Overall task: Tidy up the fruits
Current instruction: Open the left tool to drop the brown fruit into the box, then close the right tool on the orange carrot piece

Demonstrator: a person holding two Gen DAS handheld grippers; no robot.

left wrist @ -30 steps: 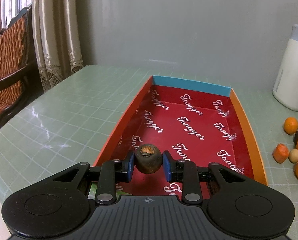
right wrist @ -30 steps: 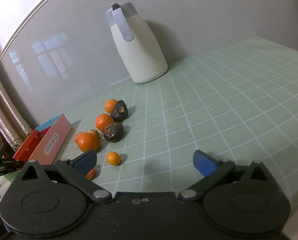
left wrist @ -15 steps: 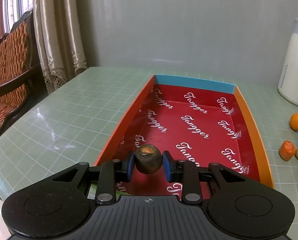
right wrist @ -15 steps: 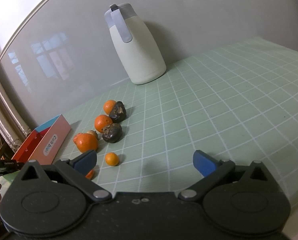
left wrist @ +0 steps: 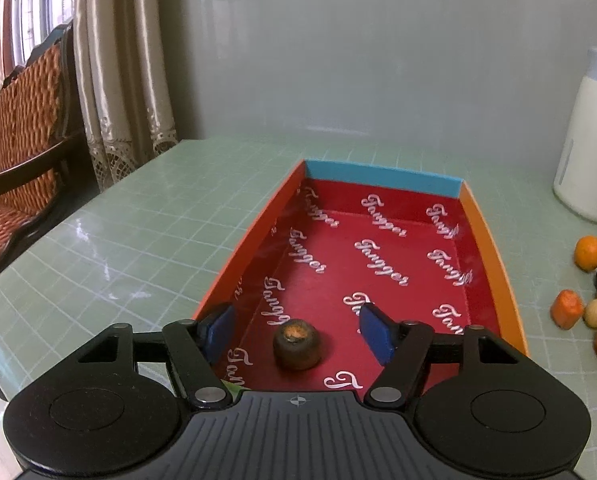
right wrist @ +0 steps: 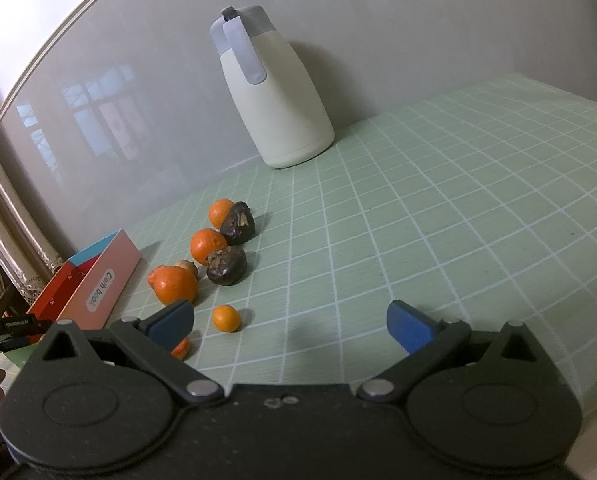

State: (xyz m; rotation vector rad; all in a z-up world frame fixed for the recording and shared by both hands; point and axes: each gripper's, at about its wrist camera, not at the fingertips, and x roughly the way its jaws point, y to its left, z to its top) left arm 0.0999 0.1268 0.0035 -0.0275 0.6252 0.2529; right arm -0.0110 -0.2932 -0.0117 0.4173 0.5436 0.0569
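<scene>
Fruit sorting looks barely begun, judging by how things lie: a single dark brown fruit [left wrist: 297, 345] with an orange-tinged top sits on the red floor of the box [left wrist: 494, 264], at the end nearest the left gripper [left wrist: 296, 334], and nothing else shows inside. That claw is spread wide, its blue pads standing well to either side of the fruit and touching nothing, so the piece is resting free in the box rather than being carried. Off to the claw's right, outside the orange wall, a loose cluster of fruit [left wrist: 590, 300] waits on the green gridded table [left wrist: 118, 240]. The right gripper [right wrist: 290, 322] is likewise spread and holds nothing; it hangs over bare table with the pile ahead and to its left. From there one can count a small orange [right wrist: 226, 318] just ahead of its left pad, a larger orange [right wrist: 174, 285] beyond that, two dark fruits [right wrist: 226, 265], two more oranges [right wrist: 207, 245] and a small pale one behind, plus an orange piece partly hidden by the left pad. A cream jug [right wrist: 276, 96] stands farther ahead against the wall. By my estimate nearly everything is left: each fruit in that cluster has yet to go into the box, and either claw is free to fetch the next.
</scene>
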